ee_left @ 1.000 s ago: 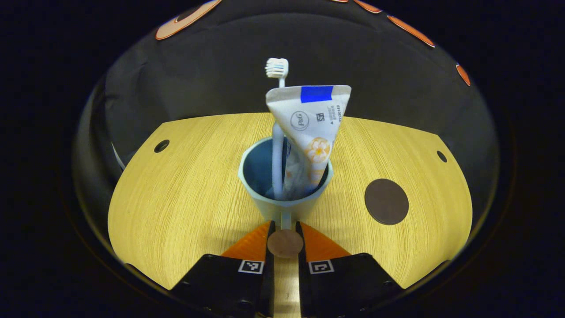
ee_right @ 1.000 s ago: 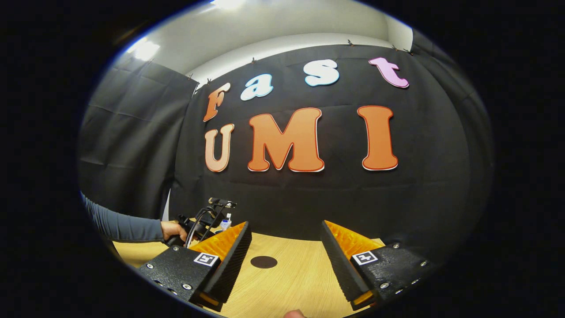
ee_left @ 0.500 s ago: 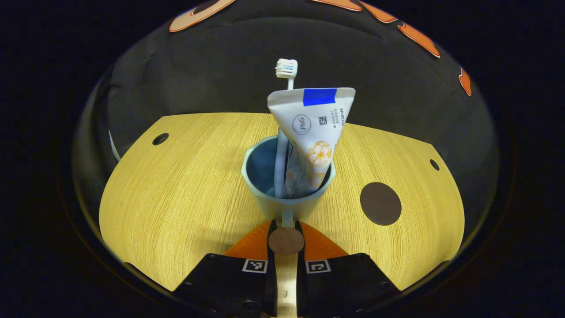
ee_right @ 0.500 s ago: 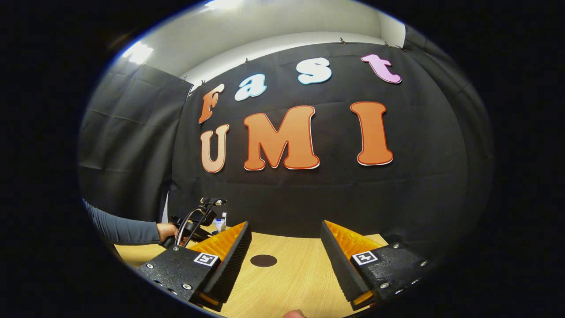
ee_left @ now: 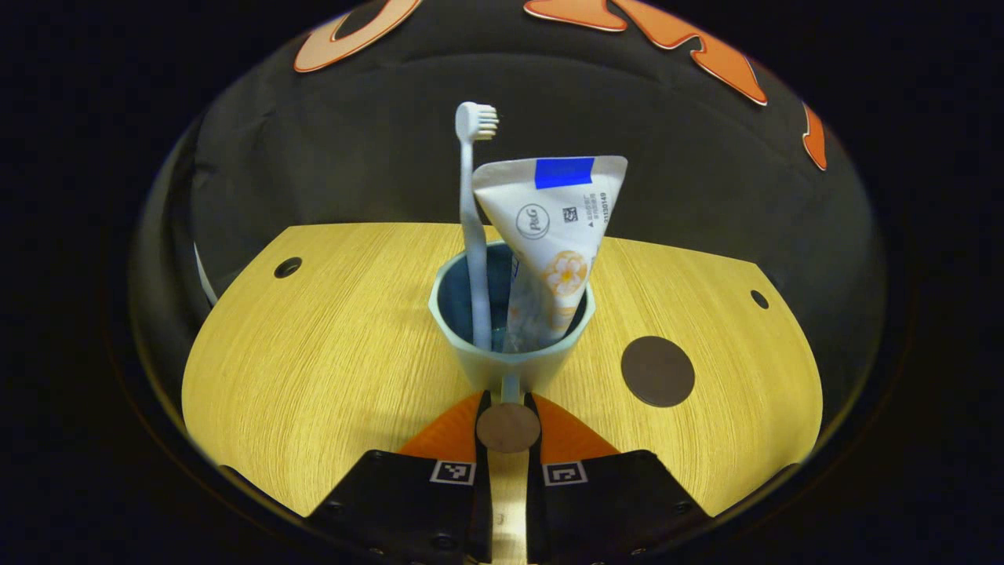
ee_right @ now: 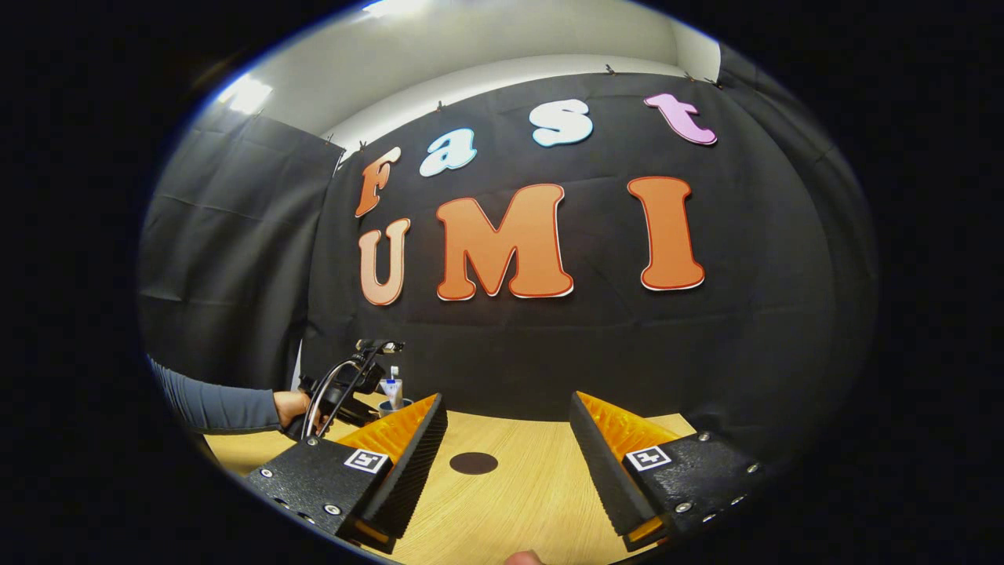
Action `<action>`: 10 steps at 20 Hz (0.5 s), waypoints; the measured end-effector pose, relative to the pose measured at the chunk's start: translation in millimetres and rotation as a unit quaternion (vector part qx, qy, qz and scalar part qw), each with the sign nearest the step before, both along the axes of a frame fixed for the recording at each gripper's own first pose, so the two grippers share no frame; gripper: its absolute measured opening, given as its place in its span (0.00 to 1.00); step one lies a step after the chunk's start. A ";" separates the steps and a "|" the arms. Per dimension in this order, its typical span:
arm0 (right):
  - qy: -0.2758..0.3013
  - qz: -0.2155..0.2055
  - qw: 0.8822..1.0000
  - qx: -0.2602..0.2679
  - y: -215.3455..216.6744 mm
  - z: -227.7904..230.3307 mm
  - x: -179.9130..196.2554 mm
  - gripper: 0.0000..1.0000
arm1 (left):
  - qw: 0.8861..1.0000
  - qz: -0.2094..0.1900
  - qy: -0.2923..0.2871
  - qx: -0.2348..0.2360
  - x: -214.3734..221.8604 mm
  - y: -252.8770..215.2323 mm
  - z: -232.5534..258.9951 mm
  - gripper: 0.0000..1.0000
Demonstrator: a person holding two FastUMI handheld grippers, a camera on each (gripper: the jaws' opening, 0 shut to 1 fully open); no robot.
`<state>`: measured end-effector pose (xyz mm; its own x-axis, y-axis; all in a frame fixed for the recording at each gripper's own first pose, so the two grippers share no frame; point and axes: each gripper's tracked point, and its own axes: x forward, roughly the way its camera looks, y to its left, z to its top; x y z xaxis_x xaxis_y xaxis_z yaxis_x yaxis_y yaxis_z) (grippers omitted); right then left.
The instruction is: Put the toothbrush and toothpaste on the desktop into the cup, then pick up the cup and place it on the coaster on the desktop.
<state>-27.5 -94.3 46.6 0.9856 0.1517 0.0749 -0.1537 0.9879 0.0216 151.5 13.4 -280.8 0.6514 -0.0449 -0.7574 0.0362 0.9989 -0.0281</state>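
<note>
Mid-bench: cup (ee_left: 510, 345) holding toothbrush (ee_left: 473, 227) and toothpaste (ee_left: 553, 235); its handle pinched by left gripper (ee_left: 508, 408) jaws
Nearby: coaster (ee_left: 657, 371) toward right edge
Right gripper (ee_right: 508, 451): jaws spread, empty

In my left gripper view, the toothbrush (ee_left: 474, 235) has swung from behind the toothpaste (ee_left: 553, 235) to its left. The coaster (ee_left: 657, 371) now sits nearer the cup (ee_left: 510, 365).

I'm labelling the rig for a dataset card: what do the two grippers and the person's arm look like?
Each gripper, left and right, has black blocky finger bases bearing square black-and-white markers; the right's pads are ribbed. Cables loop over the far one. The sleeve is grey-blue.
</note>
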 end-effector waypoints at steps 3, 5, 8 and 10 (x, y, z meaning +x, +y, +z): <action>0.002 0.000 1.000 0.000 0.0 -2.8 -0.6 0.94 | 1.000 -0.020 0.000 -0.001 1.2 -2.3 -2.4 0.17; 0.003 -0.002 1.000 0.000 -1.8 -4.0 -0.6 0.94 | 1.000 -0.032 0.000 0.002 1.7 -1.8 -3.1 0.17; 0.003 -0.008 1.000 0.000 -9.0 -3.2 -2.1 0.94 | 0.999 -0.045 0.004 -0.005 1.4 -4.7 -3.1 0.17; 0.002 -0.014 1.000 0.001 -15.1 -4.3 -3.2 0.94 | 0.999 -0.053 0.009 -0.006 -0.6 -3.2 1.8 0.16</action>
